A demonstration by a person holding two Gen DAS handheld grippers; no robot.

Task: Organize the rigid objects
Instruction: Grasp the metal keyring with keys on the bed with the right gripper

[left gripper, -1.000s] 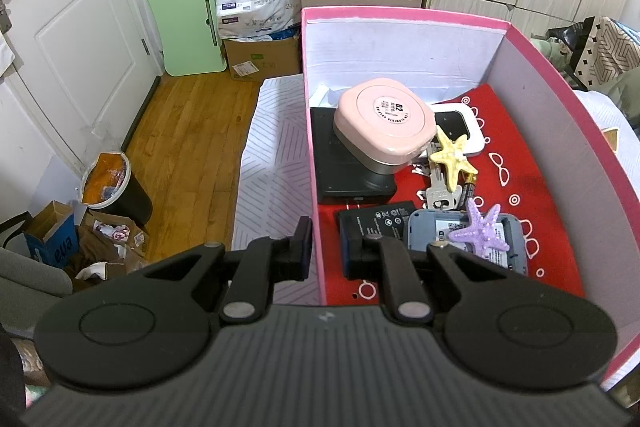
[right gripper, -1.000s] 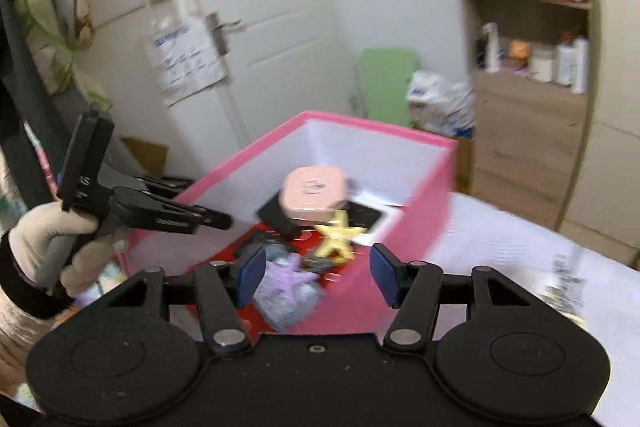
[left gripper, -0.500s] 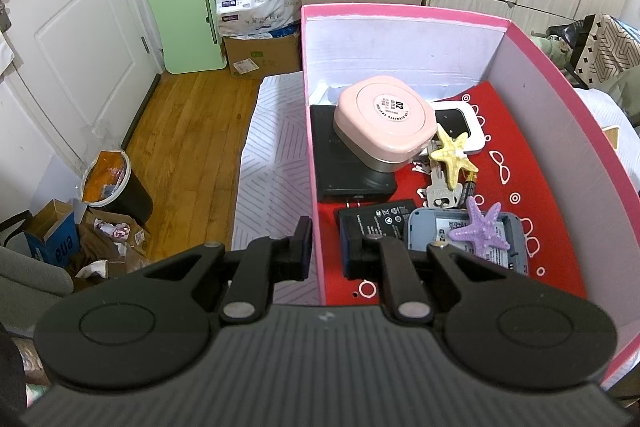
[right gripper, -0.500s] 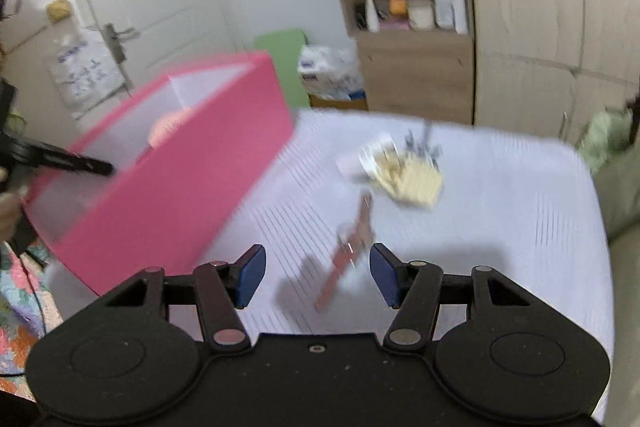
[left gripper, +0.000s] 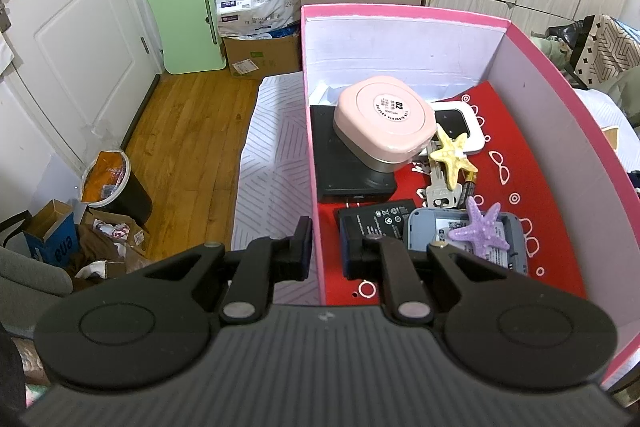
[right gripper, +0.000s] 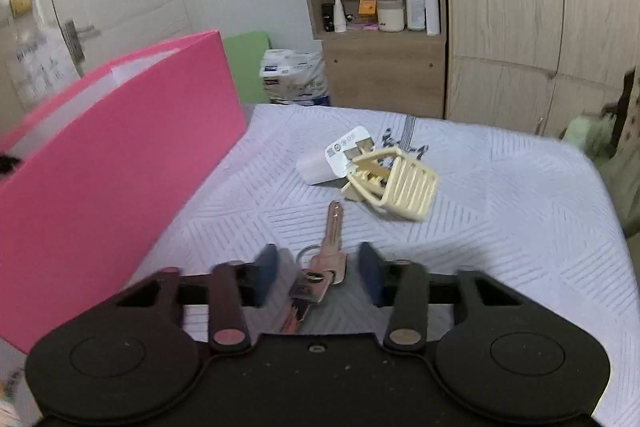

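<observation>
Right claw (right gripper: 318, 273) is wide open and holds nothing; the bunch of keys (right gripper: 324, 267) lies flat on the bed cover (right gripper: 500, 227) directly between its two pads, touching neither as far as the view shows. Ahead of the claw, a little to its right, sit a white charger plug (right gripper: 332, 163) and a cream hair clip (right gripper: 396, 183), touching each other. The pink box (right gripper: 120, 167) stands to the claw's left. Left claw (left gripper: 324, 247) is closed down on the box's near wall, one finger outside and one inside, steadying it; inside, ahead of that claw, are a pink case (left gripper: 384, 123), a yellow starfish (left gripper: 452, 159) and a purple starfish (left gripper: 480, 227) among other items. Risks, as judged: the keys are thin and lie low on a soft cover, so the pads may close above them or pinch fabric along with metal. The bunch is loosely linked by a ring (right gripper: 308, 251); gripping one key only could let the rest swing and slip out on the lift. The long key points ahead, so an off-centre closure may rotate the bunch instead of trapping it. If the left claw slackens, the box could shift during the drop.
</observation>
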